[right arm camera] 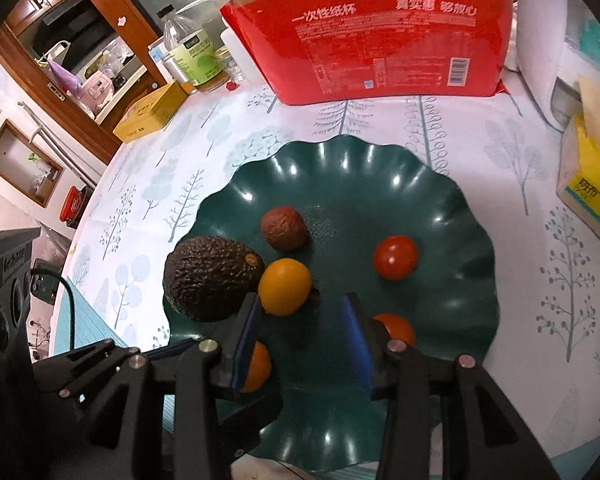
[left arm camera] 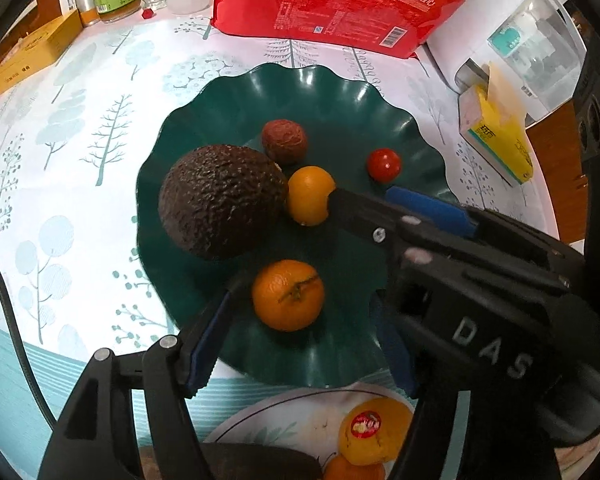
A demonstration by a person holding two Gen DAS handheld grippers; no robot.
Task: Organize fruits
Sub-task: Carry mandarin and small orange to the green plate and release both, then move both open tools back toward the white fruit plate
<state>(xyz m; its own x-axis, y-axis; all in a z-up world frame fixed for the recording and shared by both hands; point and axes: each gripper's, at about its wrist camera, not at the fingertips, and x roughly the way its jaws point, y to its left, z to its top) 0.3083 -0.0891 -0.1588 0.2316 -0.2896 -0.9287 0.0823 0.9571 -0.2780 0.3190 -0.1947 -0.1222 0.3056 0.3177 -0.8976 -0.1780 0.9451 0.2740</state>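
- Left wrist view: the left gripper [left arm camera: 300, 320] stands released, its blue-padded fingers [left arm camera: 204, 356] spread either side of a mandarin [left arm camera: 288, 295] with clear gaps, so nothing is grasped; the mandarin lies free on the near part of the green scalloped plate [left arm camera: 340, 92]
- Same view: the right gripper [left arm camera: 360, 196] reaches in from the right, its black fingertip just at a small yellow-orange fruit [left arm camera: 310, 194]; whether it touches cannot be told
- Same view: a dark avocado [left arm camera: 222, 206] sits on the plate's left, touching or just beside the yellow-orange fruit; a wrinkled brown fruit [left arm camera: 285, 141] lies behind it; a cherry tomato [left arm camera: 384, 165] lies apart to the right
- Same view: a white plate [left arm camera: 260, 420] at the bottom edge holds an orange with a sticker [left arm camera: 374, 430]; a red package [left arm camera: 340, 0] and a yellow tissue box [left arm camera: 496, 132] stand on the tree-print tablecloth [left arm camera: 80, 120]
- Right wrist view: the right gripper [right arm camera: 304, 312] is parted with bare plate between its pads, gripping nothing; the yellow-orange fruit [right arm camera: 285, 286] lies just beyond its left finger; the avocado [right arm camera: 212, 276] is beside that; an orange-red fruit [right arm camera: 396, 328] is half hidden behind the right finger
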